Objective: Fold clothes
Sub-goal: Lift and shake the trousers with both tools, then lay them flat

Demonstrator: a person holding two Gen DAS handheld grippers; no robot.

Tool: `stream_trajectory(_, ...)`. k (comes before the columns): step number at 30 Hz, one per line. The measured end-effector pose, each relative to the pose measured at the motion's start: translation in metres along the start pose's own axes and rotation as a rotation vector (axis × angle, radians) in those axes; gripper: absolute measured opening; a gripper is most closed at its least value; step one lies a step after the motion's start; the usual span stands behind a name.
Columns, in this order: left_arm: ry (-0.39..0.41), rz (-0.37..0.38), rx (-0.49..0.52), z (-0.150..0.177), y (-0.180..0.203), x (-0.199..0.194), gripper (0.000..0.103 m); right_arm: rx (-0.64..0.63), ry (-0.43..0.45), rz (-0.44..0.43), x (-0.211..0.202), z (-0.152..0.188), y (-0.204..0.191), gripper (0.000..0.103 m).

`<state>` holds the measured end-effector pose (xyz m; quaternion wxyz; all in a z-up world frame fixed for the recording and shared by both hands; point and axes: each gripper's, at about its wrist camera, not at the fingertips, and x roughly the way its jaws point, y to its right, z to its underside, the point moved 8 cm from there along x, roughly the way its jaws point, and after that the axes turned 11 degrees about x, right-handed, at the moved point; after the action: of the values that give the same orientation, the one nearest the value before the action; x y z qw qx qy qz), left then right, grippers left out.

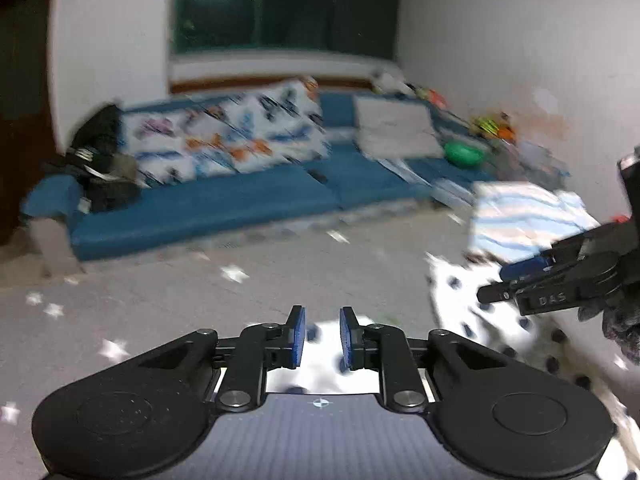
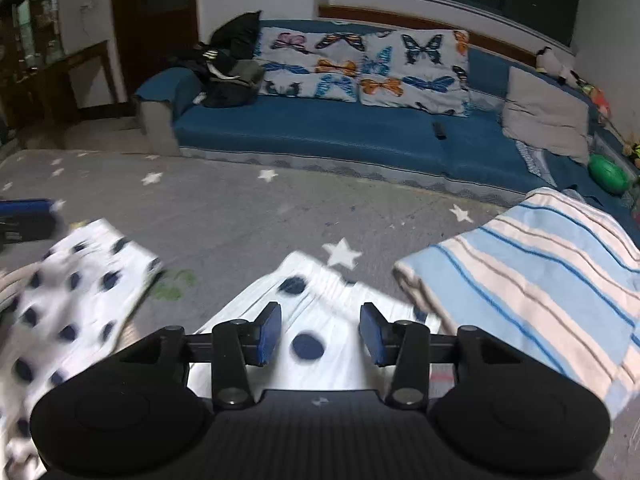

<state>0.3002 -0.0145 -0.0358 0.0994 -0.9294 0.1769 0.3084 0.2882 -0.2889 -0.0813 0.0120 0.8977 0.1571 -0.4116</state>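
A white garment with dark blue dots (image 2: 320, 320) lies on the grey star-patterned carpet (image 2: 240, 220). Its left part (image 2: 76, 280) is blurred. In the left wrist view it shows under and to the right of my left gripper (image 1: 500, 332). My left gripper (image 1: 322, 338) is open with a narrow gap, just above the cloth, nothing between its pads. My right gripper (image 2: 320, 334) is open wide over the garment's gathered edge. It also shows from the side in the left wrist view (image 1: 520, 280). A folded blue-and-cream striped cloth (image 2: 540, 272) lies to the right.
A blue sofa (image 2: 340, 128) runs along the back with butterfly cushions (image 2: 360, 68), a grey pillow (image 2: 544, 116), a green ball (image 2: 608, 174), a remote (image 2: 439, 130) and dark bags (image 2: 228, 76). A wooden side table (image 2: 80, 76) stands at far left.
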Motion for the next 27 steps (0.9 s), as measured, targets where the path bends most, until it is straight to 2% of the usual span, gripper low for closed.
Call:
stream_trajectory(1, 0.002, 0.007, -0.005, -0.001, 0.000, 0.000, 0.020, -0.007, -0.006, -0.015, -0.005, 0.004, -0.001, 0.044)
stream_trajectory(5, -0.101, 0.048, -0.046, 0.009, 0.010, 0.039, 0.019, -0.054, -0.053, -0.069, -0.030, 0.033, -0.011, 0.046)
stream_trajectory(7, -0.119, 0.049, -0.057, 0.011, 0.010, 0.054, 0.018, -0.083, -0.074, -0.087, -0.040, 0.052, -0.016, 0.046)
stream_trajectory(11, -0.071, 0.006, -0.042, 0.005, 0.011, 0.065, 0.016, -0.094, -0.095, -0.105, -0.052, 0.073, -0.018, 0.046)
stream_trajectory(14, -0.032, -0.047, -0.103, 0.002, 0.002, 0.077, 0.015, -0.094, -0.108, -0.110, -0.054, 0.085, -0.016, 0.047)
stream_trajectory(18, -0.005, -0.080, -0.190, -0.002, -0.010, 0.083, 0.016, -0.100, -0.086, -0.105, -0.060, 0.094, -0.013, 0.051)
stream_trajectory(21, 0.008, -0.060, -0.253, -0.002, -0.019, 0.066, 0.018, -0.087, -0.070, -0.100, -0.070, 0.099, -0.009, 0.052)
stream_trajectory(25, 0.033, -0.028, -0.246, 0.007, -0.022, 0.017, 0.020, -0.082, -0.066, -0.120, -0.091, 0.118, -0.013, 0.052)
stream_trajectory(27, 0.031, -0.051, -0.200, 0.022, -0.025, -0.015, 0.022, -0.090, -0.070, -0.121, -0.102, 0.130, -0.016, 0.052)
